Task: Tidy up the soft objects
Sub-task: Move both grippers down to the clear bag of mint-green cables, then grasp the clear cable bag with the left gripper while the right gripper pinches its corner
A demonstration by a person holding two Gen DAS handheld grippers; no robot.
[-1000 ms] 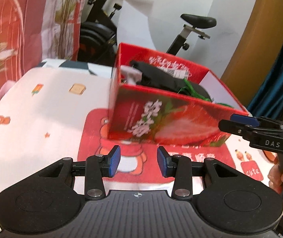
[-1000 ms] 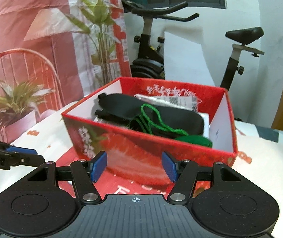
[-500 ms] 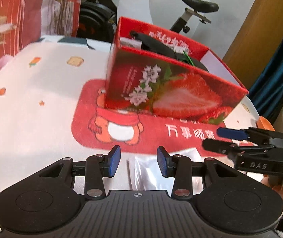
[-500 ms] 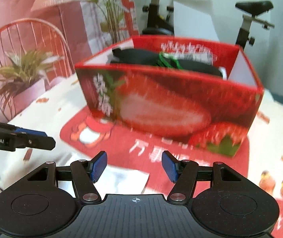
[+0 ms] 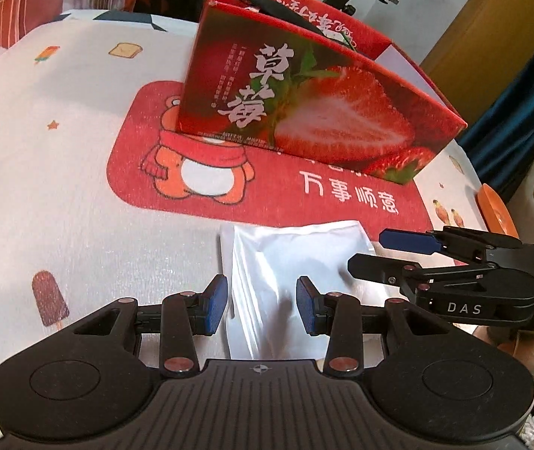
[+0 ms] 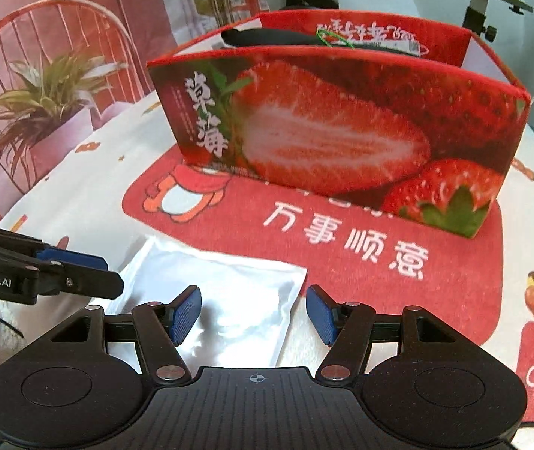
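From your left wrist camera, the left gripper (image 5: 260, 307) has its blue pads apart with nothing pressed between them. The white pouch (image 5: 289, 281) lies flat on the surface (image 5: 60, 195) straight ahead, its near end running under the gripper body and cut off from view there. Its long axis runs from 6 o'clock toward 12, and the far short edge touches or slightly overlaps the red mat (image 5: 341, 191). Whether your pads touch the pouch cannot be told; they sit above its near part. At 12 to 1 o'clock the red strawberry box (image 5: 304, 112) stands on the mat, well beyond the pouch. Something black shows over its rim, but the inside is mostly hidden by the front wall. Your right gripper (image 5: 379, 249) comes in from 3 o'clock, fingers apart, over the pouch's right far corner; contact there is unclear.

From your right wrist camera, the right gripper (image 6: 253, 315) is also apart and holds nothing. The pouch (image 6: 222, 300) lies ahead at 11 to 12 o'clock, skewed, its far right corner pointing toward 1 o'clock beside the mat (image 6: 379, 262). Its near end is again hidden under the gripper body, and its left side is partly covered by your left gripper (image 6: 111, 273), which enters from 9 o'clock. The box (image 6: 341, 142) stands at 12 o'clock on the mat, with a black thing and a bit of green cord just showing above its rim; the rest of its contents are hidden.
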